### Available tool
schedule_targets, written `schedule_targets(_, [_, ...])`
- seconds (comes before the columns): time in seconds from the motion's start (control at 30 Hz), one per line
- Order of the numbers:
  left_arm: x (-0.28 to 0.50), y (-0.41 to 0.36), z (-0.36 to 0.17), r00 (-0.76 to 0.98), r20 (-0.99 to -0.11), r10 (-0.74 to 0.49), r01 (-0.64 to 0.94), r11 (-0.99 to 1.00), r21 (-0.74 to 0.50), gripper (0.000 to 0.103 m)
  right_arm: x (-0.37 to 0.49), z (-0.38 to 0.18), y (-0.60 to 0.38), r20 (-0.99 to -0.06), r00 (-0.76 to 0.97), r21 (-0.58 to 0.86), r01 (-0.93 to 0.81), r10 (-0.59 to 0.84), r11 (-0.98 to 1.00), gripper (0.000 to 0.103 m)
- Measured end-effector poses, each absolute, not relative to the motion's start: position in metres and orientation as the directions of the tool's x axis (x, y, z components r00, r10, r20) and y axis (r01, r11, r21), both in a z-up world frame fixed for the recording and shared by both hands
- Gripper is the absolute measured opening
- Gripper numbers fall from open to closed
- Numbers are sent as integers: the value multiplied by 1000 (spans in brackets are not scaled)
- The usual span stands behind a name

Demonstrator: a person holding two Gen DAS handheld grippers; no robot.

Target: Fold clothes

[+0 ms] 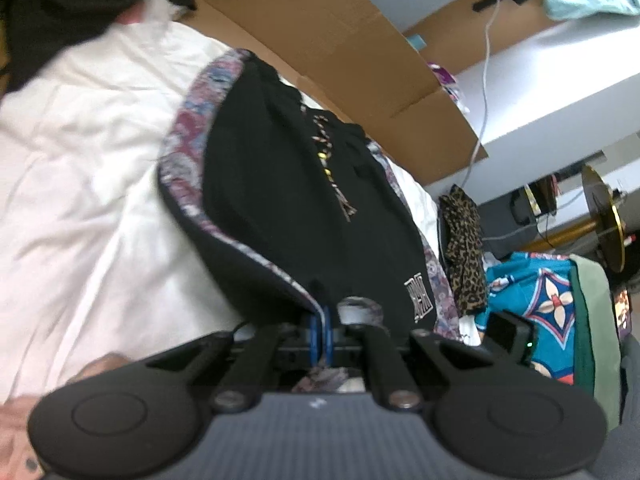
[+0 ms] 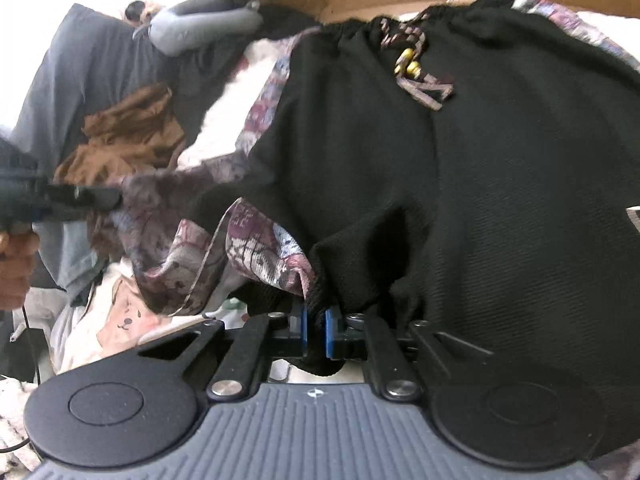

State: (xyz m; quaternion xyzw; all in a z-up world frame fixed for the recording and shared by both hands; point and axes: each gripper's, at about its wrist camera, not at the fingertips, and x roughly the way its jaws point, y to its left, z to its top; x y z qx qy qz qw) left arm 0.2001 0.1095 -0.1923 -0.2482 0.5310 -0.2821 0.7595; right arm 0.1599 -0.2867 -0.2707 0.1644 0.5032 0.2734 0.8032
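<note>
Black shorts point(image 1: 288, 200): dark knit garment with paisley-patterned side panels in purple, blue and grey, a gathered waistband, and a patterned drawstring point(image 1: 332, 168) tipped with gold beads. A small white printed logo sits near one hem.

Position, left wrist view: spread over a white bed sheet point(image 1: 80, 160), running from the gripper at 6 o'clock up toward 12 o'clock, waistband at the far end. The left gripper point(image 1: 322, 330) is clamped on the paisley-edged hem; its blue pads are pressed together on the fabric with hardly any gap.

Position, right wrist view: the shorts point(image 2: 480, 180) fill the frame from centre to 3 o'clock, drawstring point(image 2: 416, 68) at 1 o'clock. The right gripper point(image 2: 316, 332) is pinched on a bunched fold of the black knit at the leg hem, cloth showing between the blue pads. The left gripper point(image 2: 102, 198) shows at 9 o'clock, gripping a stretch of the paisley panel, a hand point(image 2: 16, 264) below it.

Surroundings:
- Cardboard box point(image 1: 340, 48), at 12 to 2 o'clock beyond the bed.
- Leopard-print cloth point(image 1: 464, 248), at 3 o'clock, just beside the shorts.
- Teal patterned fabric point(image 1: 536, 300), at 4 o'clock.
- Brown garment point(image 2: 128, 136), crumpled, at 10 o'clock.
- Grey garment point(image 2: 80, 60), at 10 to 11 o'clock.
</note>
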Motion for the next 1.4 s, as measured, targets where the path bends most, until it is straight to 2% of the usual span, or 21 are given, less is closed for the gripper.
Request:
schedule_targets(0.23, [179,151,-192,314,-711,-629,70,763,-643,4,143,-248,-318,-695,352,549,-304,627,779,6])
schedule_targets(0.5, [184,171,-191,369,-730,-575,31,793,-608,3,131,-234,-327,-699,315,540,-356,642,763,6])
schedule_targets(0.67, [190,168,-208,329,-774,-542,28,824,-565,4,134,-239,-331,-710,328,545,-306,623,781,10])
schedule_targets(0.7, [190,167,-212,316,-786,-531,30,834,-551,5,134,-242,-331,-715,319,548,-297,622,782,14])
schedule_targets(0.8, [188,165,-224,287,-823,-491,33,863,-503,16,131,-248,-330,-719,303,556,-289,625,779,28])
schedule_targets(0.87, [185,166,-230,278,-838,-469,34,877,-479,29,129,-252,-329,-718,292,566,-284,632,774,34])
schedule_targets(0.93, [182,167,-236,270,-846,-460,31,882,-470,41,128,-258,-328,-719,278,577,-273,637,770,45])
schedule_targets(1.03, [177,168,-245,253,-850,-462,47,884,-466,48,127,-265,-323,-727,246,582,-275,641,765,49])
schedule_targets(1.27, [162,166,-264,210,-849,-485,70,874,-481,47,130,-277,-311,-716,206,610,-282,668,741,55])
schedule_targets(1.33, [158,165,-266,210,-848,-487,79,873,-481,44,132,-281,-310,-701,200,632,-271,685,726,55])
schedule_targets(1.4, [155,163,-267,209,-849,-485,87,874,-478,34,134,-286,-309,-681,193,662,-248,706,707,55])
